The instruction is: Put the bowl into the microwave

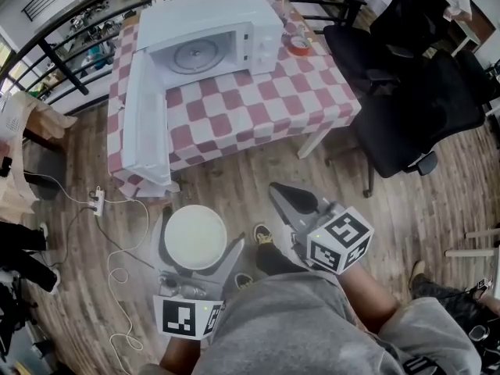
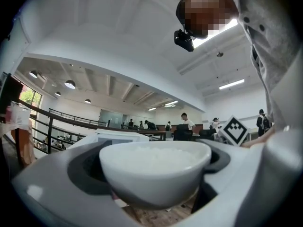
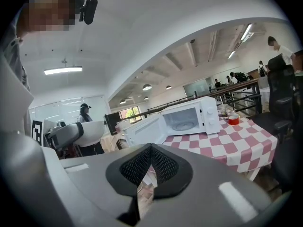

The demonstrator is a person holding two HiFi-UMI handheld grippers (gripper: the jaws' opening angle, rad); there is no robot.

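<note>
Bowl (image 1: pixel 195 237) pinched between left tongs (image 1: pixel 200 248); right tongs (image 1: pixel 278 191) pressed together, empty, just beside.

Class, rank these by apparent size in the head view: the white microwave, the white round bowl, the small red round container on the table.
1. White microwave.
2. White round bowl; it is nearer the camera, so looks enlarged.
3. Small red round container.

Bowl (image 1: pixel 195 237) white, smooth, glossy glaze, ceramic-looking; microwave (image 1: pixel 205 23) white smooth shell with slight sheen, turntable (image 1: pixel 199 55) inside looks like clear glass. Tablecloth (image 1: pixel 258 112) red-white checked cloth, matt, hangs in soft folds; floor (image 1: pixel 406 201) wood planks, visible grain, low sheen; chair (image 1: pixel 422 100) black matt fabric. Right gripper (image 3: pixel 150 149) matt grey plastic, its pads (image 3: pixel 166 167) black, rough mesh-like texture.
</note>
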